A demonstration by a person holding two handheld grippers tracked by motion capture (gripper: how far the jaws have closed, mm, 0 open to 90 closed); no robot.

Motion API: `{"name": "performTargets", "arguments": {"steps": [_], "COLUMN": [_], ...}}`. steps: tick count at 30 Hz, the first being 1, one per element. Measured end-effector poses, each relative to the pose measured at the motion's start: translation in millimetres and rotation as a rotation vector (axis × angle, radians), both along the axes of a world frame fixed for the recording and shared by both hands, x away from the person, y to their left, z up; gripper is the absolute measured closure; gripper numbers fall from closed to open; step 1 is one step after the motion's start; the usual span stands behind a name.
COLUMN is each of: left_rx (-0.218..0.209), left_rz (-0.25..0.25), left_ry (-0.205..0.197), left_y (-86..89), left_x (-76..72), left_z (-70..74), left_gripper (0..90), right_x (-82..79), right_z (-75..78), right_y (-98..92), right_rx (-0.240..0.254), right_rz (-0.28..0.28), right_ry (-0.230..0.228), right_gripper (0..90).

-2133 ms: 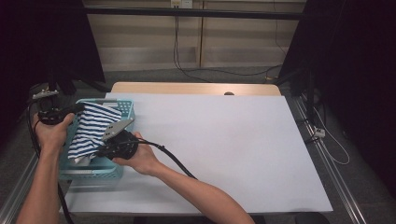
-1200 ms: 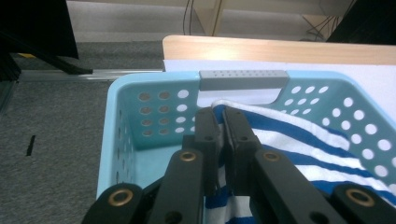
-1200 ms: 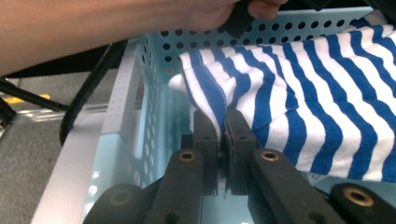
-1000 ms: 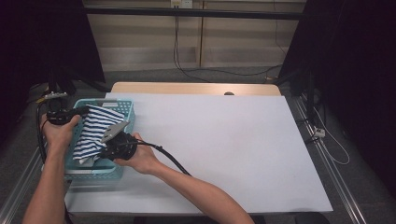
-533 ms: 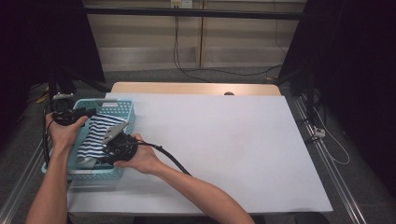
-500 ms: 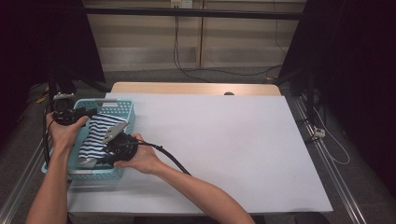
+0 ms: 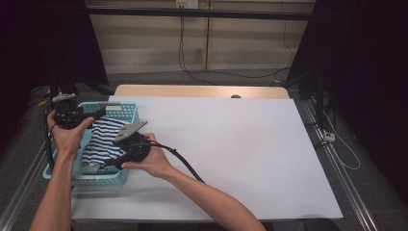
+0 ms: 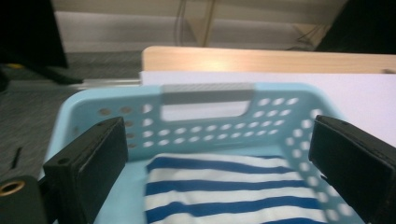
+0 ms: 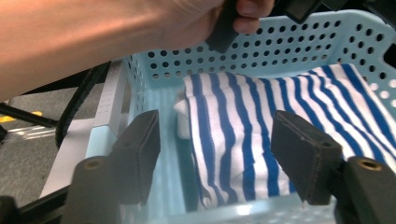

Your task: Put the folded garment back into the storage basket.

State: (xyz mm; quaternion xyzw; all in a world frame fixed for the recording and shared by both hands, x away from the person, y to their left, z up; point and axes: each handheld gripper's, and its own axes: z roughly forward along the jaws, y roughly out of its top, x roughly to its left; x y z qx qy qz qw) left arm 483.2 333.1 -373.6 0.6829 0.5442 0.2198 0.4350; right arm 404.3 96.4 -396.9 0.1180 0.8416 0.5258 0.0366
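The striped cloth (image 7: 103,142) now lies folded inside the teal basket (image 7: 126,109) at the counter's (image 7: 250,144) near left. Both the left tongs (image 7: 98,113) and right tongs (image 7: 94,166) have just been opening, nothing between them: cloth released, placement looks done.

Light falls from above onto the white sheet on the counter (image 7: 240,144), which reads bright and even, while the surroundings to left and right sink into near black. The high view is fairly sharp but soft in fine detail. In the left gripper view the black jaws at the bottom corners are blurred and the far wooden edge shows a pale glare. In the right gripper view the forearm (image 9: 93,32) close to the lens is washed out and unfocused.
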Motion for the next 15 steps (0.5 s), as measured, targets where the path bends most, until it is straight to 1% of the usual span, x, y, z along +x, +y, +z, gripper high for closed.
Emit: {"name": "performTargets", "arguments": {"steps": [1,2,3,4,5,6,8,9,10,11,12,13,14,15], "left_rx": [0.006,0.022,0.028,0.012,0.022,0.001,0.011,-0.013,-0.014,-0.01,-0.004,0.007,0.0,-0.005], "left_rz": [-0.02,-0.028,-0.038,-0.046,-0.054,-0.06,-0.074,-0.077,-0.083,-0.079,-0.078,-0.079,-0.086,-0.077], "left_ry": [-0.023,-0.052,-0.063,-0.07,-0.096,-0.099,-0.13,-0.135,-0.138,-0.129,-0.145,-0.152,-0.155,-0.156], "left_y": [-2.1,-3.5,-7.1,-10.1,-11.0,-13.8,-16.1,-19.3,-21.3,-24.0,-26.5,-29.1,-31.0,-32.3], "left_x": [-1.4,-2.1,-5.1,-7.4,-8.2,-11.2,-14.2,-16.1,-18.0,-20.7,-22.5,-25.2,-26.7,-28.4], "left_z": [2.2,3.8,7.0,9.2,11.5,13.5,17.6,18.5,19.4,20.4,21.0,21.9,22.7,23.4], "left_gripper": [4.3,4.3,3.8,3.8,3.7,3.7,3.7,3.6,3.6,3.5,3.3,3.3,3.3,3.4], "right_x": [-0.6,-0.6,-0.4,-0.9,-0.9,-1.2,-1.3,-1.2,-1.3,-1.2,-1.3,-1.3,-1.3,-1.4], "right_z": [1.4,1.4,1.9,2.5,3.0,3.4,3.4,2.9,2.4,1.7,1.1,0.9,1.0,1.1], "right_y": [-4.4,-4.4,-6.1,-9.2,-11.7,-14.4,-19.4,-21.9,-24.8,-27.6,-30.4,-33.2,-35.8,-38.6], "right_rx": [0.011,0.011,0.017,0.021,0.026,0.029,0.032,0.035,0.035,0.04,0.043,0.044,0.049,0.046], "right_rz": [-0.014,-0.014,-0.016,-0.024,-0.028,-0.035,-0.046,-0.052,-0.059,-0.066,-0.073,-0.081,-0.09,-0.099], "right_ry": [0.005,0.005,0.0,0.008,0.001,-0.002,0.008,0.008,0.011,0.012,0.016,0.017,0.023,0.02], "right_gripper": [28.7,28.7,26.9,26.0,25.1,24.2,20.5,19.5,19.1,18.7,17.5,15.8,14.2,12.7]}}
